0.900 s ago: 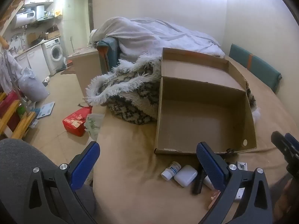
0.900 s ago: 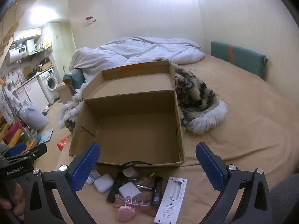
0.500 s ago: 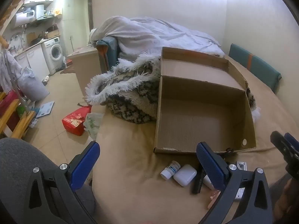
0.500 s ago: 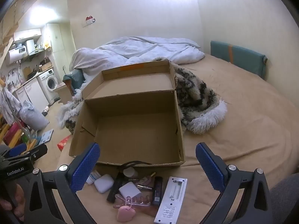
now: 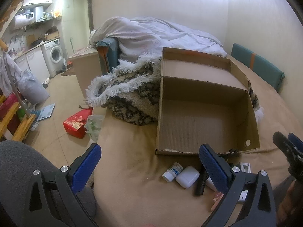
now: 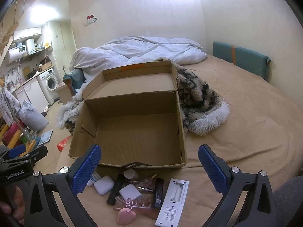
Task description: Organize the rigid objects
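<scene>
An open, empty cardboard box (image 5: pixel 204 124) (image 6: pixel 132 132) sits on the tan bed. Small objects lie in front of its near wall: a white pill bottle (image 5: pixel 172 171), a white earbud case (image 5: pixel 187 176) (image 6: pixel 104 185), a black flashlight (image 6: pixel 115 189), a white charger block (image 6: pixel 130 191), a black lighter-like stick (image 6: pixel 158 193), a white remote back-side up (image 6: pixel 173 200), a pink heart charm (image 6: pixel 126 215). My left gripper (image 5: pixel 149 166) is open and empty, left of the pile. My right gripper (image 6: pixel 149 167) is open and empty above the pile.
A furry patterned blanket (image 6: pixel 200 102) (image 5: pixel 130 98) lies beside and behind the box. A white duvet (image 6: pixel 144 51) is heaped at the back. The bed's left edge (image 5: pixel 98 132) drops to a floor with a red box (image 5: pixel 75 123) and a scale.
</scene>
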`<state>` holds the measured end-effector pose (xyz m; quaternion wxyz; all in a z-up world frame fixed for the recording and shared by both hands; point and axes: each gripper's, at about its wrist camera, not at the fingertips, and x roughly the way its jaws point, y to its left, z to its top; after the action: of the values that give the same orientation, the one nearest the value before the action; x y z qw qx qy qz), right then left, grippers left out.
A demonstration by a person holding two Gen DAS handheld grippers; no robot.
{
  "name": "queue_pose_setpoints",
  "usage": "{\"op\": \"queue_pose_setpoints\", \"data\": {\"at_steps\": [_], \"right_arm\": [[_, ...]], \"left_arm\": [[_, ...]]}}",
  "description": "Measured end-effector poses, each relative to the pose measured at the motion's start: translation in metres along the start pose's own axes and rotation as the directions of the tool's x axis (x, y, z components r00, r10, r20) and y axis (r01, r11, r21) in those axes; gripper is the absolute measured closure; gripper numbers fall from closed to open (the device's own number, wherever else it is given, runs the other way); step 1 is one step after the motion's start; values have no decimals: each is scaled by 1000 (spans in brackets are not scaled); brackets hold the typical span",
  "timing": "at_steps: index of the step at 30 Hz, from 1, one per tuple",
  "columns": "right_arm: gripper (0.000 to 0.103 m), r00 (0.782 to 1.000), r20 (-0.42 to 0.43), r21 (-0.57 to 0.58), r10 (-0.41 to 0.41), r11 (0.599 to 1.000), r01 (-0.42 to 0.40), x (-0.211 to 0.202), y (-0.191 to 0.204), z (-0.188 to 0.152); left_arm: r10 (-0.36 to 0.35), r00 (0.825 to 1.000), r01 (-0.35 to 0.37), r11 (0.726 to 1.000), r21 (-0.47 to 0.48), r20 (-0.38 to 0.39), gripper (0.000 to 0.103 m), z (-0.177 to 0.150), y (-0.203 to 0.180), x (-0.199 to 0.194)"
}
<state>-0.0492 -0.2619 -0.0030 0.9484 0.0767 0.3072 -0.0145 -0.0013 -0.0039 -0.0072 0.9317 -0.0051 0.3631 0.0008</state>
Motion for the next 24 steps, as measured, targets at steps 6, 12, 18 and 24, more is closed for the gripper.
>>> {"op": "queue_pose_setpoints", "data": {"at_steps": [6, 12, 18, 24], "right_arm": [[0, 1000, -2, -3, -8, 1000, 8, 2, -1, -1], [0, 1000, -3, -3, -10, 1000, 10, 2, -2, -2], [0, 1000, -5, 1, -14, 1000, 14, 3, -2, -2], [0, 1000, -11, 4, -22, 1000, 22, 8, -2, -2]], "left_arm": [[1, 1000, -1, 1000, 1, -1, 0, 3, -1, -2], [0, 1000, 0, 1000, 1, -2, 0, 3, -2, -1], [0, 1000, 0, 1000, 5, -7, 0, -1, 1, 0], [-10, 1000, 10, 1000, -14, -21, 0, -2, 5, 3]]}}
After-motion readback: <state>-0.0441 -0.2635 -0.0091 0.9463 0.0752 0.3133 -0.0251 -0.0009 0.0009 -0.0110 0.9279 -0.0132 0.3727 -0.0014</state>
